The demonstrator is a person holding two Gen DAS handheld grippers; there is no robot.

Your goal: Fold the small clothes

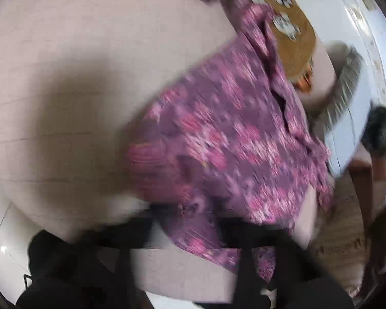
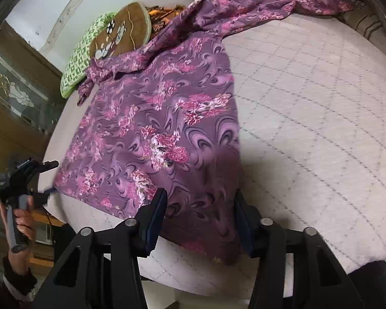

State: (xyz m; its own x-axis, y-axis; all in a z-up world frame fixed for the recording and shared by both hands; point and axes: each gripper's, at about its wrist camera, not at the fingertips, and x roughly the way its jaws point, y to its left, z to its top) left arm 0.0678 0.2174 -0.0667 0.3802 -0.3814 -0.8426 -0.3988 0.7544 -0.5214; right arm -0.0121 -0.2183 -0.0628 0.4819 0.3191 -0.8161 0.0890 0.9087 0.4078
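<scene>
The purple flowered shirt (image 2: 157, 118) lies spread on the bed (image 2: 308, 118), on its quilted pale cover, with the hem toward you and the sleeves at the far end. One sleeve (image 2: 296, 2) stretches away to the far right; the other is bunched near the cushions. The body of the shirt looks mostly flat, though it may already be doubled along its right edge — the pictures do not let me decide this.

Your right gripper (image 2: 200, 213) is released, with the jaws wide apart, one on each side of the near hem. It hovers just over the cloth and grasps nothing. Your left gripper (image 2: 42, 180) shows at the left edge of the bed in the right wrist view, just beside the near left corner of the shirt. Its own view is very blurred: the dark fingers (image 1: 131, 231) seem spread, but I cannot tell if they hold the corner or not.

So I judge the task is at an early stage. The sleeves are not yet folded in, and the body is not yet folded into a small packet — almost all the work is left.

Beyond the shirt, a brown cushion (image 2: 126, 31) and a green cushion (image 2: 82, 59) lie at the far left of the bed.
</scene>
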